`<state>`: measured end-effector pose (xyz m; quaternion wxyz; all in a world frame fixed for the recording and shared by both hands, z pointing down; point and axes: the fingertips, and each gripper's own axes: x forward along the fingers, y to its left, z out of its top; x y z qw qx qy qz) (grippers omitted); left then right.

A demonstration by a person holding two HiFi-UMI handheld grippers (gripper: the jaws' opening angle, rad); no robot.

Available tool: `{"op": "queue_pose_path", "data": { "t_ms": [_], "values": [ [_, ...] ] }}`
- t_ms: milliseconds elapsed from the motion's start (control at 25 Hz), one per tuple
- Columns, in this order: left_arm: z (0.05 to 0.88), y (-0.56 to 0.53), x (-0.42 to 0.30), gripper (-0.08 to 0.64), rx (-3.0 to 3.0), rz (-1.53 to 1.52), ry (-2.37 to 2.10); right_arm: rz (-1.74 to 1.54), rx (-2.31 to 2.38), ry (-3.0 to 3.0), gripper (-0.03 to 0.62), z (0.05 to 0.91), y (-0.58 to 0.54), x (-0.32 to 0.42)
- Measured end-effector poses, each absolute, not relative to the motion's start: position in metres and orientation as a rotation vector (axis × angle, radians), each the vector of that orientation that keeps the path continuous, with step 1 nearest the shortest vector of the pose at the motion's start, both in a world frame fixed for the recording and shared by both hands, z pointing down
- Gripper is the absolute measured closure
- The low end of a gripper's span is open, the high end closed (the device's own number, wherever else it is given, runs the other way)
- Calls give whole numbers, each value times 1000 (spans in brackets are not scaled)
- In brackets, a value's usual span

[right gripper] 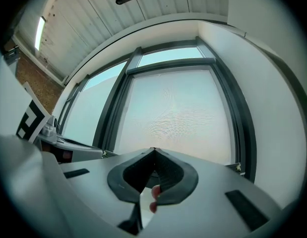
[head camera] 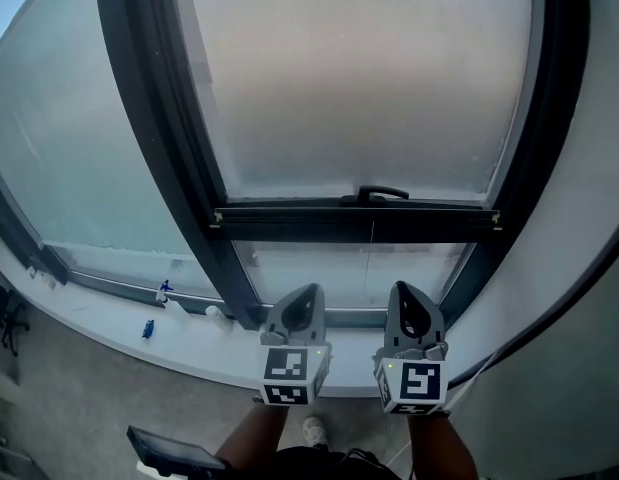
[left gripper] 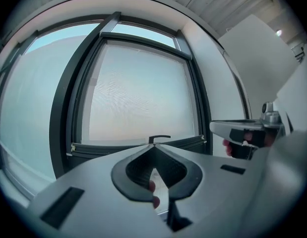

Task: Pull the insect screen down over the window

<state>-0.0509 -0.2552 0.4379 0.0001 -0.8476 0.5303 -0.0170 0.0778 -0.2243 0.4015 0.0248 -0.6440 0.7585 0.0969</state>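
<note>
The insect screen (head camera: 359, 78) is a pale mesh that covers most of the dark-framed window. Its dark bottom bar (head camera: 289, 220) carries a small black handle (head camera: 381, 194), and a strip of bare glass (head camera: 349, 273) shows below the bar. My left gripper (head camera: 304, 293) and right gripper (head camera: 402, 290) sit side by side below the bar, apart from it, both shut with nothing between their jaws. The left gripper view shows its closed tips (left gripper: 154, 145) under the handle (left gripper: 159, 138). In the right gripper view the closed tips (right gripper: 153, 150) point at the screen (right gripper: 178, 113).
A white sill (head camera: 109, 313) runs under the window with small blue items (head camera: 164, 290) on it. A fixed pane (head camera: 69, 148) stands to the left and a white wall (head camera: 589, 218) to the right. A dark device (head camera: 174, 453) lies low on the floor.
</note>
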Motion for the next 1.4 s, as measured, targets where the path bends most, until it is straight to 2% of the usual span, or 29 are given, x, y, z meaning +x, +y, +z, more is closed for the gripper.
{"op": "queue_pose_path", "data": {
  "t_ms": [640,1000,1400],
  "values": [
    [464,-90,6,558,-2633,-184,1667,269,-2027,2351,589,421,-79,138],
    [488,-77,-5,558,-2668,-261,1668,298,-2082,2322,589,435,-54,138],
    [484,-83,-40,558,-2722,-227,1649,310,-2107,2344,589,447,-61,93]
  ]
}}
